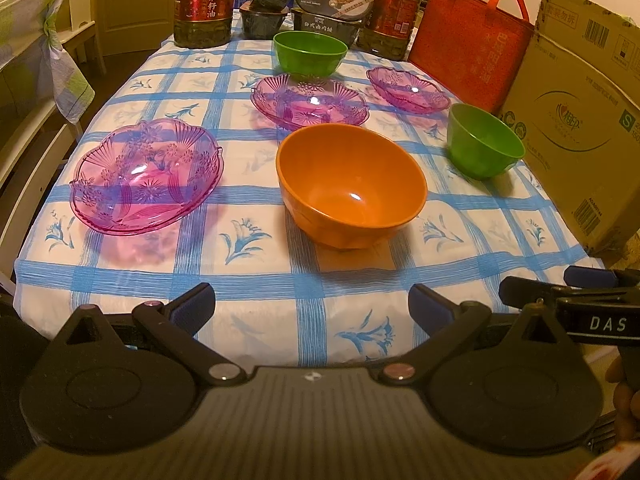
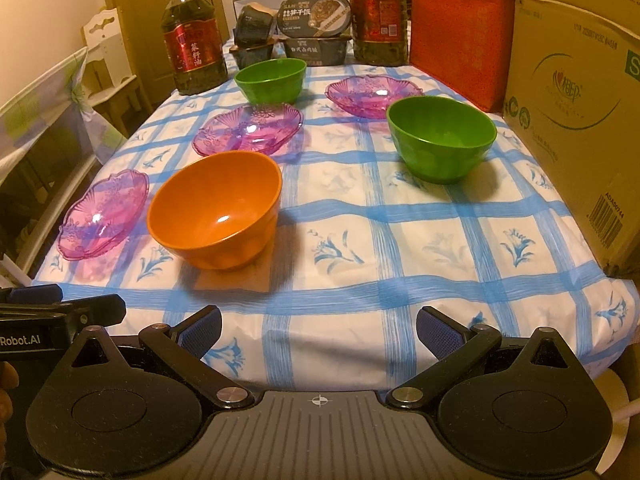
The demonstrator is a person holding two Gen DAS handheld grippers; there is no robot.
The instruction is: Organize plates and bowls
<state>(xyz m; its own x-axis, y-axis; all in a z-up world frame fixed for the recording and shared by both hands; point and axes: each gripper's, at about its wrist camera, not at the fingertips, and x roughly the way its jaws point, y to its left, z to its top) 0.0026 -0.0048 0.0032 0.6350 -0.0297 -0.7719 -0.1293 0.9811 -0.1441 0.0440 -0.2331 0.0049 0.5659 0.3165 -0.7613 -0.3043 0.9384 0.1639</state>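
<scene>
Both grippers hang over the near table edge, left gripper [image 1: 310, 306] and right gripper [image 2: 318, 326] each with ribbed blue pads spread wide, holding nothing. Just ahead sits a smooth, glossy orange bowl [image 1: 351, 184], upright. Three cut-pattern translucent pink plates [image 1: 146, 174] and two matte green bowls [image 2: 441, 142] lie scattered well apart on the blue-checked tablecloth [image 2: 400, 248]

A home dining room: checked tablecloth [image 1: 280, 280], cooking-oil jugs [image 1: 204, 4], wooden door [image 2: 168, 0], covered chair [image 1: 44, 60].
</scene>
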